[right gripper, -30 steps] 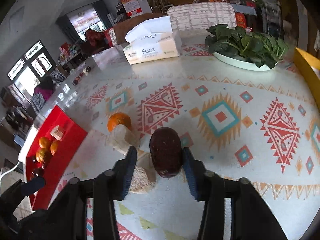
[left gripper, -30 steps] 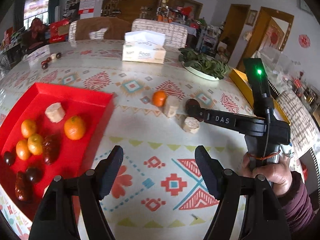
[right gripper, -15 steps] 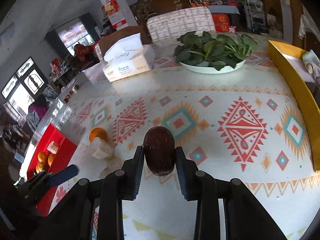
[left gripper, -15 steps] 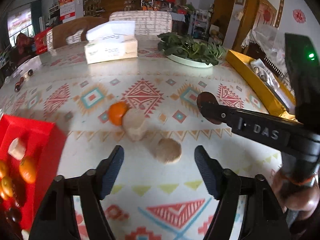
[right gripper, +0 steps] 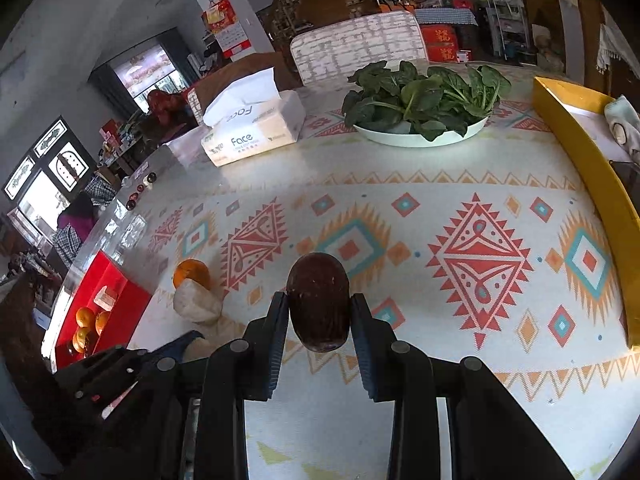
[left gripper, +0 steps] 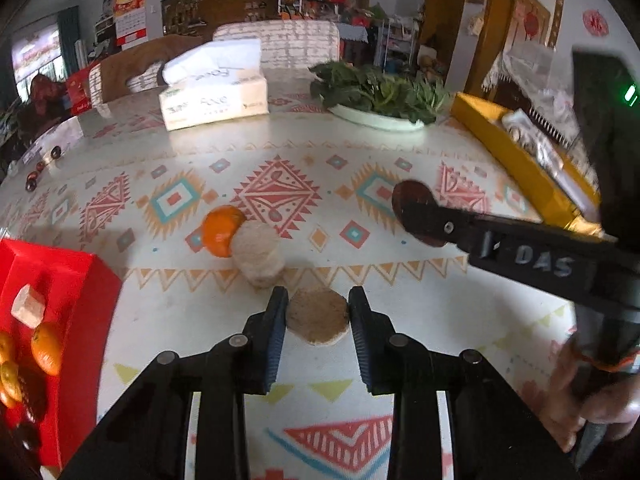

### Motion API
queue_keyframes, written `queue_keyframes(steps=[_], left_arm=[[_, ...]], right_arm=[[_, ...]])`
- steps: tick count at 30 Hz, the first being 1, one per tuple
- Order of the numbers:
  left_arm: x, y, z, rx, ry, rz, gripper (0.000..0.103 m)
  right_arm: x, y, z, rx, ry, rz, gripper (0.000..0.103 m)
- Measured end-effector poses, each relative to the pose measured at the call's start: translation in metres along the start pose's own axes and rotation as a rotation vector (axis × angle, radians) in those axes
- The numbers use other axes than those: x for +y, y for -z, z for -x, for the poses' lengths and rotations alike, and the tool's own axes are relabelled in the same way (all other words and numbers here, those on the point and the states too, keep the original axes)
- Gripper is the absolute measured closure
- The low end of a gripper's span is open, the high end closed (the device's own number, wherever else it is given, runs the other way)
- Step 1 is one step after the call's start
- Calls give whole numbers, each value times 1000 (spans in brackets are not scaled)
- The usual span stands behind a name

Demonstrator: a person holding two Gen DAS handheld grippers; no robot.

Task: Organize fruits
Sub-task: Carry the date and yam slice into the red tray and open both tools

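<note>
Fruits: L fingers [left gripper: 318,312] just closed, pinching rough tan disc [left gripper: 317,315] | R fingers [right gripper: 319,312] pinching smooth dark oval [right gripper: 318,300]

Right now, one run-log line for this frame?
left gripper: just closed on tan round piece on table | right gripper: shut on dark fruit, lifted | red tray: partly filled

On the table [left gripper: 400,280], a tan round slice [left gripper: 317,316] lies nearest, with a pale chunk [left gripper: 259,254] just behind it to the left and an orange [left gripper: 219,229] touching that chunk's far left side. The tray [left gripper: 80,280] holding oranges [left gripper: 47,347] sits at the left edge. Farther back stand the tissue box [left gripper: 214,98] on the left and the plate of greens [left gripper: 376,94] on the right, with a long box [left gripper: 520,164] along the right edge.
</note>
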State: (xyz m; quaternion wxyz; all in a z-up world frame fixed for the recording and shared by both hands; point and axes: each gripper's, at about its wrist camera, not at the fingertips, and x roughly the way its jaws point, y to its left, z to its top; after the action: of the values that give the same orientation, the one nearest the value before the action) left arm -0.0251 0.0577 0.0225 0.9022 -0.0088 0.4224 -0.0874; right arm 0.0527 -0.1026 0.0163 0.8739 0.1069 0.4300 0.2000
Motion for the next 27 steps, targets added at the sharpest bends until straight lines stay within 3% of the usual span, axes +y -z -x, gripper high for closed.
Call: queue_keyframes(steps=[4, 9, 17, 21, 27], left_arm=[[21, 4, 32, -47, 10, 76, 73], [79, 22, 81, -122, -15, 224, 73], [169, 56, 134, -205, -142, 388, 73], [210, 75, 146, -215, -217, 454, 73], [252, 95, 147, -213, -220, 544, 73]], right_arm=[[1, 1, 0, -2, -11, 2, 69], [11, 3, 6, -23, -40, 26, 69], [34, 16, 4, -31, -22, 65, 69], [62, 26, 3, -21, -18, 114, 69], [127, 40, 5, 8, -97, 201, 69]])
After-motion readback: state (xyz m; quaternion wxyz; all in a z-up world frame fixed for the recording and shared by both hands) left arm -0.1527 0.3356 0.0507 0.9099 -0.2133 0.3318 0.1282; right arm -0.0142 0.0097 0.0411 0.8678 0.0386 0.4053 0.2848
